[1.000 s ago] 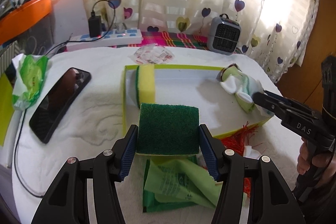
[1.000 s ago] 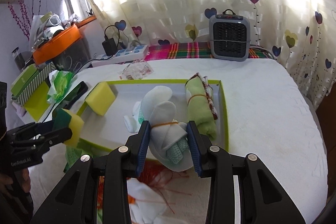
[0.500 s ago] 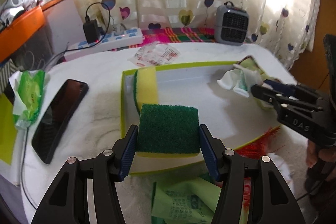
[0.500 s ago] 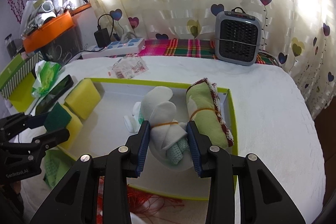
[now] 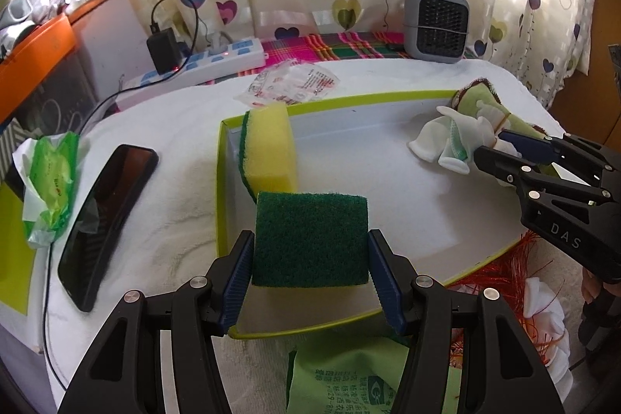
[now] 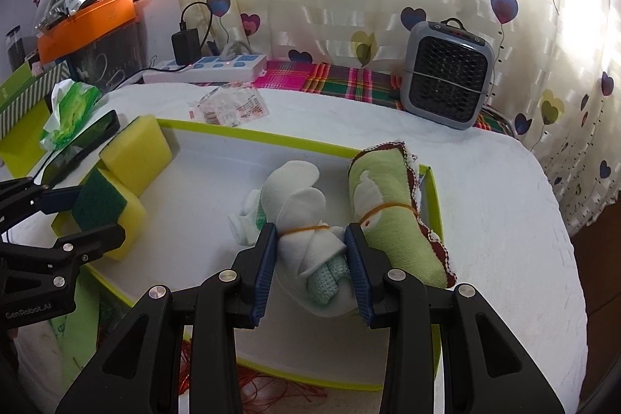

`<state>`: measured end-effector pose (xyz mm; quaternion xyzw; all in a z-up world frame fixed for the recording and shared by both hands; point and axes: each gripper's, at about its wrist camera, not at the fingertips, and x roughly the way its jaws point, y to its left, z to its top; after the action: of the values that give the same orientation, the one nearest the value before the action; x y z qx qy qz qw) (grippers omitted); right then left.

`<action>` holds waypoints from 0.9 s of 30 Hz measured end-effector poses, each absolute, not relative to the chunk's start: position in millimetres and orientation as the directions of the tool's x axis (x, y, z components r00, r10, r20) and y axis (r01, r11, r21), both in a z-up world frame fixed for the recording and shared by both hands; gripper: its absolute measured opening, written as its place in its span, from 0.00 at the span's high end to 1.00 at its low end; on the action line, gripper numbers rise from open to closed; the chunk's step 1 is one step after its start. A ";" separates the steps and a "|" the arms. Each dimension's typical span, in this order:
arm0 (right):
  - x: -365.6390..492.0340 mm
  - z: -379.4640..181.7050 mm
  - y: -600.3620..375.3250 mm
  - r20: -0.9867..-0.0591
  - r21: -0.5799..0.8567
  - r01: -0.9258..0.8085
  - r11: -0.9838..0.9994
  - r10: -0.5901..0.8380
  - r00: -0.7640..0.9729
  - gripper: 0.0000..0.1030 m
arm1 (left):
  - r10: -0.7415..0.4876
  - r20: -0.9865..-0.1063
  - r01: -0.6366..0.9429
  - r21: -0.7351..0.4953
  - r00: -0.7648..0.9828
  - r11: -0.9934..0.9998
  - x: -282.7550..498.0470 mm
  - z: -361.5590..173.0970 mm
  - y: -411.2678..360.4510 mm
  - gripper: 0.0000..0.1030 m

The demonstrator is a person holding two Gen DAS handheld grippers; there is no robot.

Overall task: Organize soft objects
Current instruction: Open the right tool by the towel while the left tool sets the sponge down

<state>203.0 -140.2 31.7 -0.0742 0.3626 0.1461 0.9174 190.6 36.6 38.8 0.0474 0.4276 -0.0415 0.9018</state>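
Left wrist view: sponge (image 5: pixel 309 239) is being squeezed sideways by left tool (image 5: pixel 310 274); soft, light; sock bundle (image 6: pixel 306 239) is being pinched by right tool (image 6: pixel 312 270).

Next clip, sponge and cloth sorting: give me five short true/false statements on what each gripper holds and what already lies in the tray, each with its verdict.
1. The left gripper grips a sponge with its green scouring side up. True.
2. The right gripper is empty. False: it clamps a white cloth bundle tied with a rubber band.
3. A second yellow sponge lies in the tray. True.
4. The green rolled towel lies at the tray's left end. False: it lies along the right wall.
5. The phone lies inside the tray. False: it lies outside, to its left.
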 end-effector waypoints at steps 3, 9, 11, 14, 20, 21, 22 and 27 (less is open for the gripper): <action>203.2 30.6 -138.9 -0.687 -0.045 -0.320 0.946 0.203 0.698 0.64 | -0.022 -0.772 0.112 0.065 0.636 0.992 191.6 38.3 36.2 0.44; 203.0 29.9 -136.9 -0.686 -0.068 -0.311 0.948 0.182 0.705 0.63 | -0.024 -0.773 0.108 0.058 0.634 0.993 192.1 37.0 36.5 0.44; 202.8 29.6 -136.8 -0.685 -0.075 -0.307 0.949 0.175 0.707 0.63 | -0.025 -0.773 0.107 0.055 0.634 0.993 191.5 37.0 36.7 0.44; 202.8 29.6 -136.8 -0.684 -0.075 -0.306 0.949 0.174 0.708 0.62 | -0.027 -0.769 0.100 0.048 0.639 0.994 190.7 37.6 37.3 0.43; 200.9 31.2 -136.9 -0.676 -0.059 -0.313 0.948 0.192 0.711 0.53 | -0.047 -0.773 0.109 0.029 0.633 0.994 190.9 37.8 38.3 0.42; 200.3 31.4 -136.9 -0.675 -0.058 -0.314 0.948 0.194 0.712 0.52 | -0.048 -0.773 0.109 0.028 0.633 0.994 190.9 37.9 38.0 0.41; 199.7 31.8 -136.6 -0.674 -0.058 -0.315 0.947 0.195 0.713 0.51 | -0.044 -0.770 0.107 0.032 0.637 0.994 190.6 38.6 37.6 0.41; 197.9 33.4 -138.1 -0.667 -0.049 -0.313 0.948 0.202 0.717 0.50 | -0.047 -0.762 0.114 0.036 0.646 0.993 188.5 41.5 35.4 0.40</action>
<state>197.9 -138.1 33.4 -0.0793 0.3494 0.1396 0.9231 188.5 35.4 41.5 0.0406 0.4181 -0.0444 0.9064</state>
